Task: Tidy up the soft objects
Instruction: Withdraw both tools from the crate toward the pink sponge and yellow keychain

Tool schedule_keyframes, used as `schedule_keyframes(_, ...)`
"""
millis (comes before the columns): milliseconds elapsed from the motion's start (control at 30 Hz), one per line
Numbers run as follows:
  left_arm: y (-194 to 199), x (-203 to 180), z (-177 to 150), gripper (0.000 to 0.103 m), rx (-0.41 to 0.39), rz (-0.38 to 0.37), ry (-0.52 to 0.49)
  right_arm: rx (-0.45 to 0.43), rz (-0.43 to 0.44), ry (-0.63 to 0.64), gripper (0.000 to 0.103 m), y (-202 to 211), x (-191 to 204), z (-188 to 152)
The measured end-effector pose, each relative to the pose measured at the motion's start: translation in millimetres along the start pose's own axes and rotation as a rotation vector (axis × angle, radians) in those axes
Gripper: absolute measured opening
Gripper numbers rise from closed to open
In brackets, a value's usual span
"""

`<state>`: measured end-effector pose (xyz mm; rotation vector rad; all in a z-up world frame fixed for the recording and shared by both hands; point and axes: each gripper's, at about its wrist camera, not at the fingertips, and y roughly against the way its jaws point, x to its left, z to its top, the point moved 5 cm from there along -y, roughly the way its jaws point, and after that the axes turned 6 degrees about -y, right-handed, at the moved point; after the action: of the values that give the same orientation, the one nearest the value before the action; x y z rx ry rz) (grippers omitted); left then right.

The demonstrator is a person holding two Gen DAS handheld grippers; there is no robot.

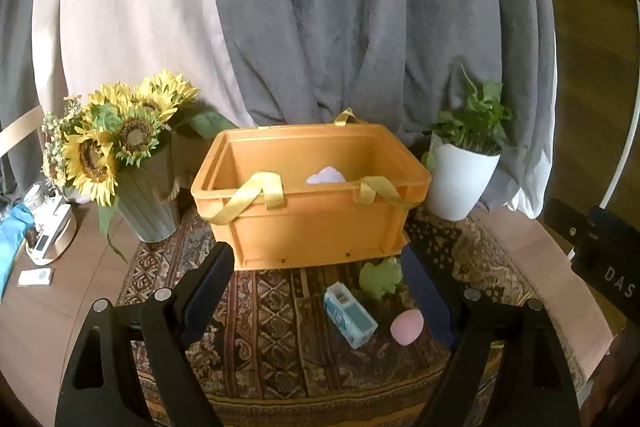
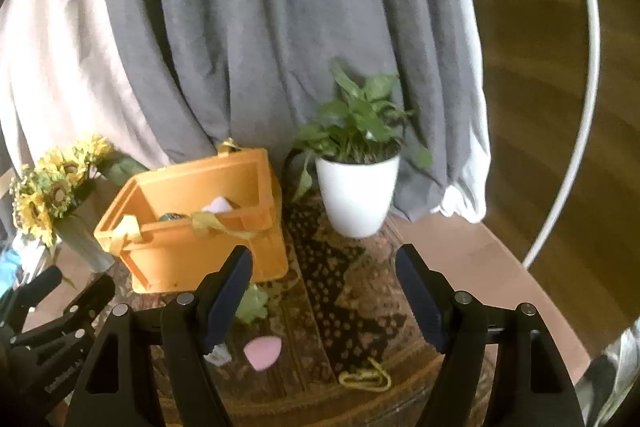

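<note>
From my left gripper [image 1: 316, 267], its jaws spread wide and holding nothing, I look at an orange bin [image 1: 312, 223] with yellow straps standing on a patterned rug [image 1: 272, 327]. A pale lilac soft thing [image 1: 326, 175] lies inside the bin. In front of the bin, on the rug, sit a green toy [image 1: 380, 277], a teal carton [image 1: 350, 315] lying tilted, and a pink egg [image 1: 407, 327] — all between my fingers' lines but untouched. Sunflowers [image 1: 116, 143] stand left of the bin, a white plant pot [image 1: 460, 183] right.

From my right gripper [image 2: 324, 267], also spread and empty, the bin [image 2: 192, 247] is at left, the pot [image 2: 358, 195] ahead. The green toy [image 2: 252, 305] shows just beside my left finger, the egg [image 2: 263, 351] nearer, and a yellow cord [image 2: 366, 379] lies on the rug [image 2: 340, 287]. My left gripper's black frame shows at the lower left edge.
</note>
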<state>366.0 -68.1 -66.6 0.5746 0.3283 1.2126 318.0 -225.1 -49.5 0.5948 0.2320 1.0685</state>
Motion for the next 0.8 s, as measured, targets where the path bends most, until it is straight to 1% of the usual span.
schedule_keyframes(200,-3.3,-4.2,-14.8,0.086,0.019,-0.005,-0.026,0.049,-0.040,-0.044,0.075,-2.6,-11.7,-27.9)
schedule_keyframes(400,-14.0,-9.9,-26.8,0.086,0.059,-0.042,-0.044,0.108,-0.073,-0.072,0.075,-9.8,-20.0,-53.0)
schedule_keyframes(633,-28.9,-17.7,-44.4,0.086,0.117,-0.079,-0.066,0.165,-0.120,-0.087,0.075,-18.0,-28.9,-74.2)
schedule_keyframes(800,-34.6,-24.1,-54.0,0.085,0.126,-0.093,-0.105,0.201,-0.145,-0.107,0.075,-23.7,-37.0,-87.8)
